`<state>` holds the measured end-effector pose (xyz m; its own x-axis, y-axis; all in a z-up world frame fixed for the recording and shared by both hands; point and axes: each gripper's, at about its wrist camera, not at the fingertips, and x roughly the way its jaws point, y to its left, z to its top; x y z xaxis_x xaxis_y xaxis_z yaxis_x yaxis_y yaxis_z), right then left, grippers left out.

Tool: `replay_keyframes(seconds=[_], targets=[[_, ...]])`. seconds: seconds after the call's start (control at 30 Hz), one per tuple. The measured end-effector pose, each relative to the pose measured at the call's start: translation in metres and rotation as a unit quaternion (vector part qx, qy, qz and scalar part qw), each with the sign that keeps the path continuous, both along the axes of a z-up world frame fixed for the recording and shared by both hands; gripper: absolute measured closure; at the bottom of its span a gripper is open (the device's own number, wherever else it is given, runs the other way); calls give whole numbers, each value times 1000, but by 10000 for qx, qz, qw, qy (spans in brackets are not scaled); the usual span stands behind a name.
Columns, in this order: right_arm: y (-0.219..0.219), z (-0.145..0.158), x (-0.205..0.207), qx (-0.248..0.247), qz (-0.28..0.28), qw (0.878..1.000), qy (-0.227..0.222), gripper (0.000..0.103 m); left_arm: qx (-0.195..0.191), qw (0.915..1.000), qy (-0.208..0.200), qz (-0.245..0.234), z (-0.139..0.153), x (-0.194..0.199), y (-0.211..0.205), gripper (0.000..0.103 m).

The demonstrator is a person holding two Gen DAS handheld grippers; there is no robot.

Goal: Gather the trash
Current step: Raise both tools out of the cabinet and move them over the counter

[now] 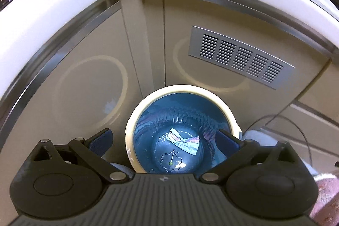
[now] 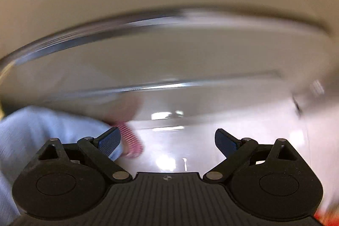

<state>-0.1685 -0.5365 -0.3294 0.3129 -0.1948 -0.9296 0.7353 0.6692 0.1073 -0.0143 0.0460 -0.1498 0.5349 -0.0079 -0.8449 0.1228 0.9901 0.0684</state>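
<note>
Above the bin's cream rim point(image 1: 135, 120), both hand-held grippers point(image 1: 164, 139) point(image 2: 167, 141) gape, released.

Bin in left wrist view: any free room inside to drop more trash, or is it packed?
Mostly free. The bin holds only a crumpled wrapper at the bottom of its blue liner; the liner floor around it and the walls are bare. The left gripper hangs open over the mouth, nothing between its fingers.

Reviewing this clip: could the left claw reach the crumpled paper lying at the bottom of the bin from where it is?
Probably yes. The left claw hangs open above the round white bin with a blue liner, whose mouth is uncovered, and nothing lies over the crumpled paper scrap on its floor. The bin's depth cannot be judged.
</note>
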Motion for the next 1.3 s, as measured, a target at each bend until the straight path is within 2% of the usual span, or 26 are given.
replay_keyframes(seconds=[0.07,0.17,0.27,0.37,0.53,0.7,0.77,0.83,0.9,0.97,1.0,1.07,1.13,1.2,1.3], targets=[[-17,-16,-10,31,-772,9969,170,7,19,10000,-9,-18,0,0,-1,0],[-32,-32,-22,237,-1469,9879,435,7,56,10000,15,-25,1,0,-4,0],[-33,-33,-27,292,-1481,9875,453,7,93,9999,18,-48,1,0,-6,0],[-40,-26,-28,62,-1261,9907,511,7,70,9999,26,-74,1,4,-9,0],[-62,-23,-49,-160,-1730,9816,797,7,6,9999,7,-157,0,9,-18,0],[-67,-8,-72,-435,-1810,9788,852,7,56,9995,64,-309,-4,13,-30,0],[-58,7,-82,-763,-1535,9822,768,7,42,9993,74,-355,-5,15,-33,0],[-43,27,-86,-980,-997,9884,592,7,29,9991,86,-404,-6,16,-37,0],[-15,46,-77,-1156,-100,9930,213,7,30,9990,85,-444,-7,15,-39,0],[21,70,-60,-1238,1003,9870,-213,7,9,9990,50,-448,-6,14,-39,0],[44,86,-50,-1249,1590,9780,-508,7,-3,9990,13,-438,-4,14,-38,0],[88,125,-24,-1185,2422,9554,-1201,7,-5,9991,-109,-401,3,12,-35,0],[127,170,8,-947,2910,9290,-2079,7,-53,9989,-305,-355,16,10,-29,0],[165,219,40,-797,3361,8882,-3030,6,-78,9982,-548,-244,31,8,-23,0],[224,288,81,-954,4191,8025,-4139,3,-115,9964,-836,26,54,5,-8,0]])
